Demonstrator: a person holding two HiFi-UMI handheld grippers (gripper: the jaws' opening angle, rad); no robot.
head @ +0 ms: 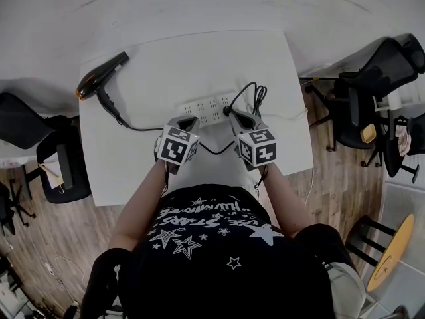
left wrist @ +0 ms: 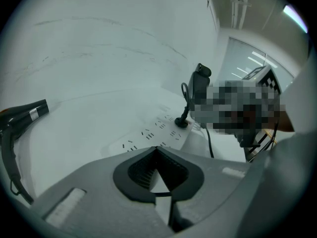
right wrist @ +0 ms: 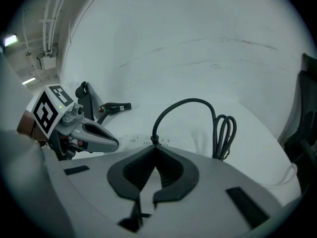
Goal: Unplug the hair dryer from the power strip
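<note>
A white power strip point(head: 207, 109) lies at the middle of the white table point(head: 133, 171). A black plug point(head: 228, 110) sits in its right end, and its cable loops into a bundle point(head: 257, 95). The black hair dryer point(head: 99, 78) lies at the far left, its cord running along the table to the front of the strip. My right gripper point(head: 236, 115) is shut, its tips right by the plug point(right wrist: 154, 140), with nothing between the pads. My left gripper point(head: 188, 119) is shut and empty, tips low over the strip's point(left wrist: 148, 134) near edge, left of the plug point(left wrist: 182, 122).
Black office chairs stand left point(head: 40, 151) and right point(head: 378, 78) of the table. A round wooden stool point(head: 392, 244) is at the lower right. A white wall runs behind the table. The person's arms reach in over the near table edge.
</note>
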